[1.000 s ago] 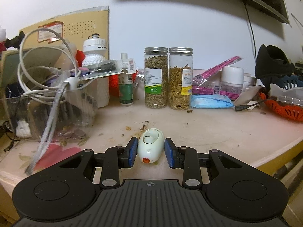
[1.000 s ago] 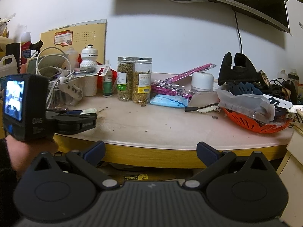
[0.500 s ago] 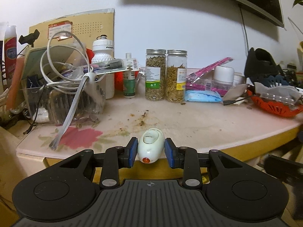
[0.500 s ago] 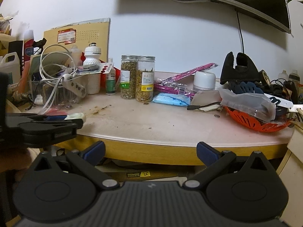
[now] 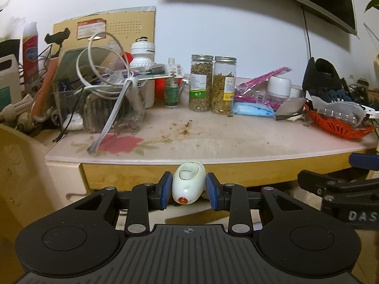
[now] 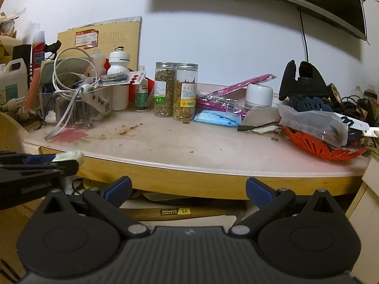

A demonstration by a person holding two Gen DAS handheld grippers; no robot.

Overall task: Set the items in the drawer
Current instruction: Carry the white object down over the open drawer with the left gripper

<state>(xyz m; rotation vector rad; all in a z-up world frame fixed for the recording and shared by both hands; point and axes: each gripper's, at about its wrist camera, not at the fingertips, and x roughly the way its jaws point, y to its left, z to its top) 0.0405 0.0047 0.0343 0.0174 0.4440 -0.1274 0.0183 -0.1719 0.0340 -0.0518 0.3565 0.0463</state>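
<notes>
Desk edge (image 5: 236, 158) beyond claw-held gadget (image 5: 188, 185)

"DAS" on right claw body (image 5: 355, 215); other labels unreadable.

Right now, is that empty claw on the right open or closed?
Open. The right gripper has its two blue-tipped fingers spread wide apart with nothing between them, hanging in front of the table edge.

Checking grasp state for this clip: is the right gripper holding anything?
No. In the right wrist view the right gripper stands wide open with nothing between its blue pads, only the table edge beyond.
</notes>
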